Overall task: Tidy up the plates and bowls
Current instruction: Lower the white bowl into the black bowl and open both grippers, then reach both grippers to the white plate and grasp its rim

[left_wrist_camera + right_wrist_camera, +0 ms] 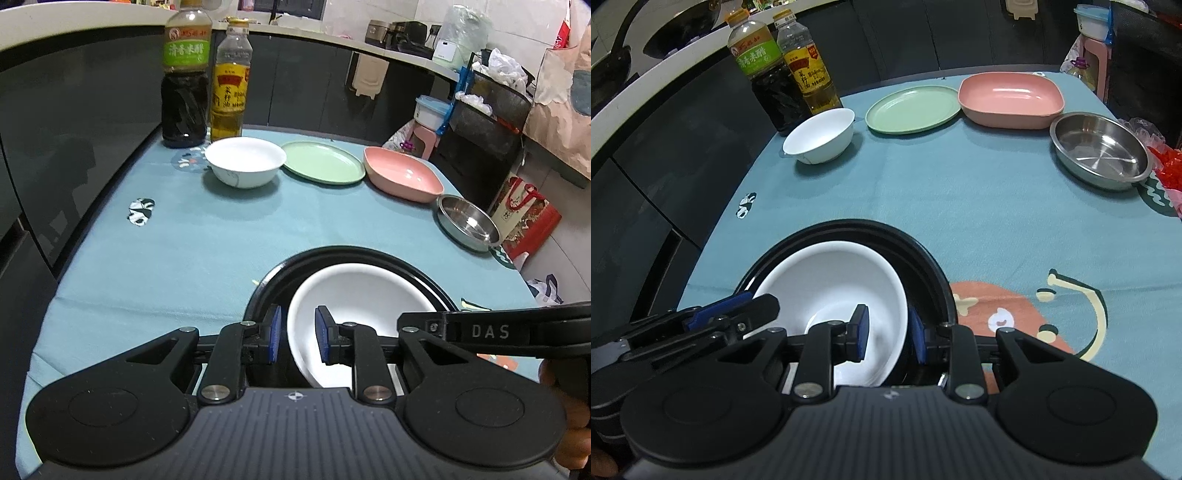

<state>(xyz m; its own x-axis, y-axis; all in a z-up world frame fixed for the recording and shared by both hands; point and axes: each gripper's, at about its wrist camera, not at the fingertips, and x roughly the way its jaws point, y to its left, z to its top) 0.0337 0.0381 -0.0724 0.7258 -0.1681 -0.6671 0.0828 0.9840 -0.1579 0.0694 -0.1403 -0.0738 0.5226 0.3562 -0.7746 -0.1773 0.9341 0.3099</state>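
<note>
Where the bench (pixel 923 206) cloth begins: left tongs (pixel 297 338) loosely astride white plate (pixel 354 295) rim, not pinching; plate tilted inside black dish (pixel 923 258); right tongs (pixel 888 334) clenched on opposite rim. Stiff, slippery, breakable; hold by rim.

White plate (pixel 831 291) tilted inside black plate (pixel 923 258) on the tablecloth, nearest of the dishes

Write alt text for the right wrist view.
The right gripper grips the right rim of a white plate lying in a black dish, with the left gripper at its left rim. Beyond stand a white bowl, green plate, pink dish and steel pan.
</note>
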